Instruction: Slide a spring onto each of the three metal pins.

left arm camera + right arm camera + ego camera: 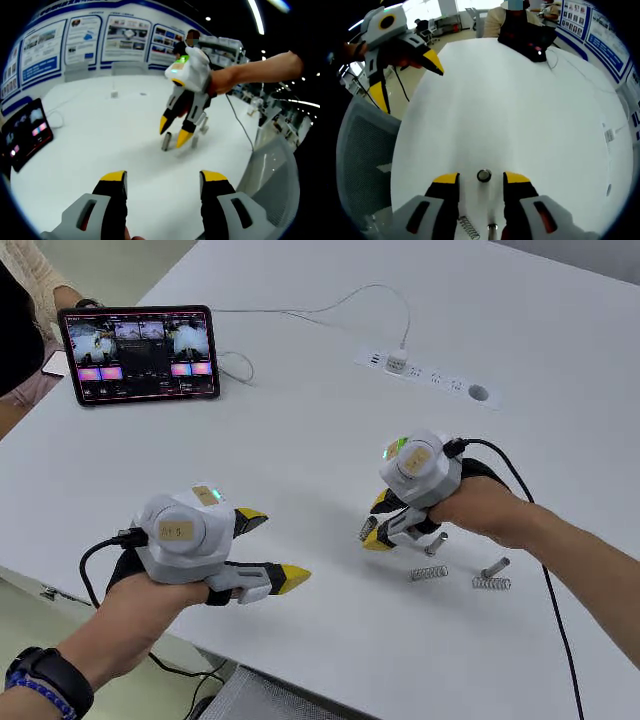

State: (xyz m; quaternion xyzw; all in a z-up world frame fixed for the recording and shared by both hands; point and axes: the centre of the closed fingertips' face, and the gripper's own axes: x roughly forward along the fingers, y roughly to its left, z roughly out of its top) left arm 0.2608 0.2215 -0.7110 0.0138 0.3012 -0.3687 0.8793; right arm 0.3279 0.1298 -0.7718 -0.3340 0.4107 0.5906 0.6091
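Springs (429, 572): two loose, 6 o'clock of bare pins (436, 543); right tongs (377, 522) spread astride third pin (483, 175); left tongs (280, 545) spread, empty.

left claw (280, 545) – white-grey shell, yellow tips, tan label | right claw (376, 523) – same | black cables (88, 558) | dark wristwatch (45, 680)

Open tabletop (300, 430) centre; tablet (140, 353) far left, power strip (425, 375) far right, pins (495, 567), springs (429, 572) near right.

We get bright, even overhead light on the white table (300, 420); the right gripper (375, 523) casts a faint, soft shadow. A ceiling strip (256, 15) glares at one o'clock in the left gripper view. Both gripper views bow at the edges.
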